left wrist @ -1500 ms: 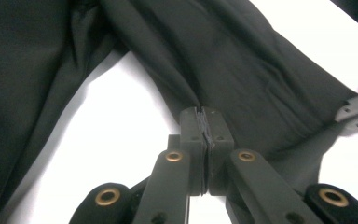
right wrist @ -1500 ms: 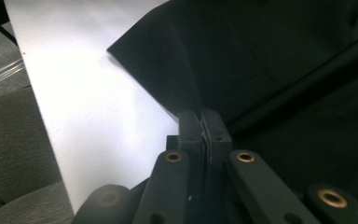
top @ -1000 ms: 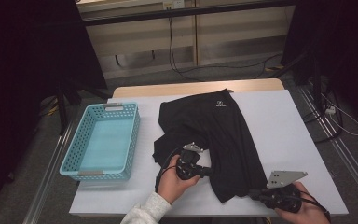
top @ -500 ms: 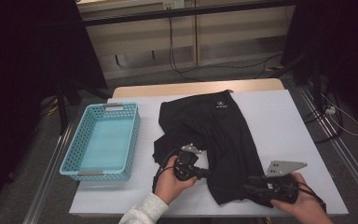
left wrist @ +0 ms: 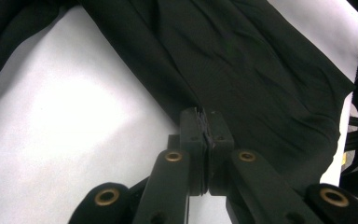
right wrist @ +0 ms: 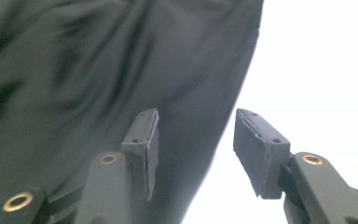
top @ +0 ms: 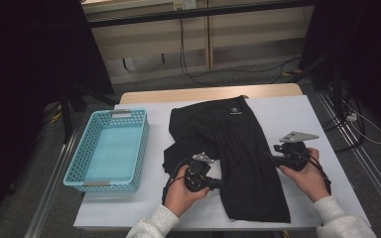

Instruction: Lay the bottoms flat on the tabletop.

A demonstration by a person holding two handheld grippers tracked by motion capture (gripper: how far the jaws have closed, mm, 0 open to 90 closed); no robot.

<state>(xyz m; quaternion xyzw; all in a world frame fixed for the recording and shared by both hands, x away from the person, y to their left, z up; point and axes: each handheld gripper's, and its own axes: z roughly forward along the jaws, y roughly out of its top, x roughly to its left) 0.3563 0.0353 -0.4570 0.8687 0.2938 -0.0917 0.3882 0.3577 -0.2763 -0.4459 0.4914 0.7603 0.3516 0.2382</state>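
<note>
Two grippers are at work on a black garment (top: 228, 148) that lies spread over the middle of the white table (top: 297, 111), its waistband end toward the far edge and its legs running toward me. Farthest left I see a light blue basket (top: 110, 148) standing on the table, apart from the cloth. Next comes my left gripper (top: 217, 183), held low at the near left edge of the garment; in the left gripper view its jaws are pressed together with a thin fold of the garment's edge (left wrist: 200, 109) pinched between the pads, white tabletop to one side and dark cloth to the other. Further right, my right gripper (top: 270, 156) points in at the garment's right edge. Its jaws have just been opening, and in the right gripper view they stand apart with nothing clamped: one pad (right wrist: 144, 140) hovers over the dark cloth, the other (right wrist: 261, 149) over bare table, the hem running between them.
</note>
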